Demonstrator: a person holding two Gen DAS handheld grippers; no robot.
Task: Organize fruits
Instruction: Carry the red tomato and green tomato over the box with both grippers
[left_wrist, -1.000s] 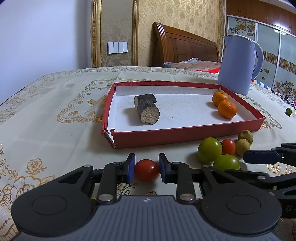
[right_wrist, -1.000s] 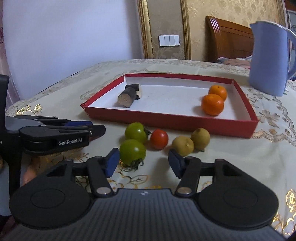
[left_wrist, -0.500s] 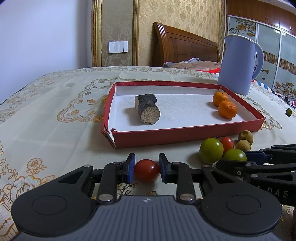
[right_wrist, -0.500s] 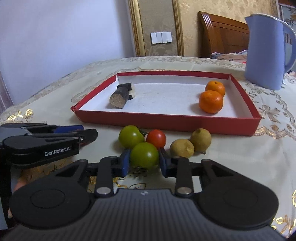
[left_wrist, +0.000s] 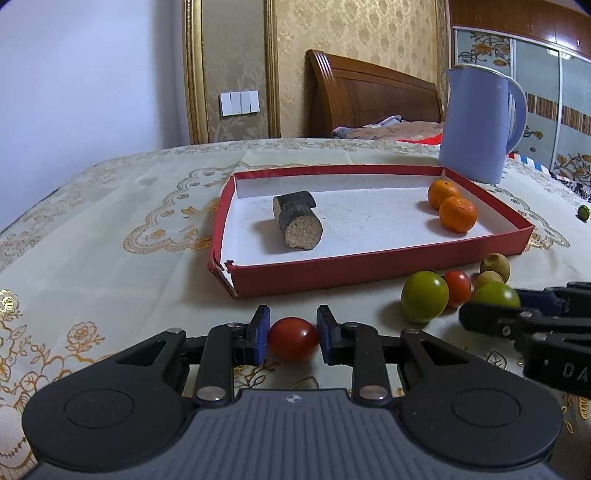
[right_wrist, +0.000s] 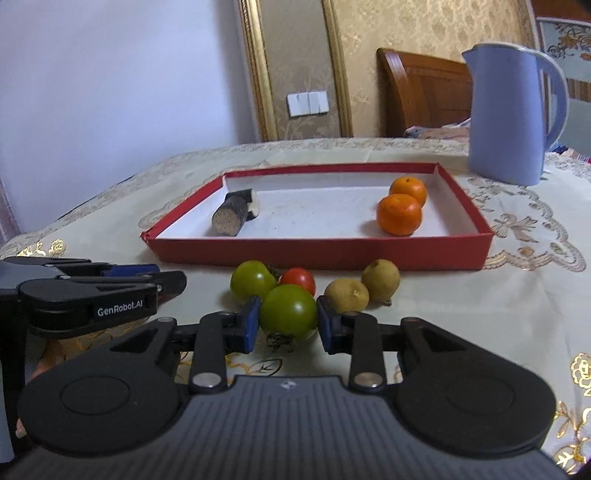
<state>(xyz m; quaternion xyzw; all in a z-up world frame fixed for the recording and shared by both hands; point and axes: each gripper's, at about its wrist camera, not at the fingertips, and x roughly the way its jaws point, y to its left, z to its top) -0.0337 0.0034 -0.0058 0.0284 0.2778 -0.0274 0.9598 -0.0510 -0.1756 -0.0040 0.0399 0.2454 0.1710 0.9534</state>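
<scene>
We list a shallow rectangular red cardboard tray with a white floor (left_wrist: 369, 271) on a cream tablecloth with gold embroidery (left_wrist: 110, 236). In its far right corner we count two small orange mandarins (right_wrist: 399, 215), touching each other. At its left sit two short dark-skinned cut stalk pieces with pale fibrous ends (left_wrist: 297, 225), one lying against the other.

In front of the tray's near wall, on the cloth, we record a loose cluster: a round green tomato (right_wrist: 253, 280), a small red tomato (right_wrist: 298, 280) just right of it, and two dull yellow-brown oval fruits (right_wrist: 347, 294) side by side farther right.

Our left gripper (left_wrist: 293, 335) holds a small glossy red cherry tomato (left_wrist: 293, 339); its blue pads (left_wrist: 261, 334) pinch the fruit from both sides, low over the cloth, near the tray's front left corner.

Our right gripper (right_wrist: 289, 322) pinches a second round green tomato (right_wrist: 289, 312), its calyx turned downward, blue pads against both flanks, just near of the cluster.

Beyond the tray's far right corner stands a tall pale blue plastic kettle with a handle (right_wrist: 511, 118). At the far right of the cloth, seen from the left wrist, lies one small dark green round fruit (left_wrist: 583, 213), well apart from the rest.
</scene>
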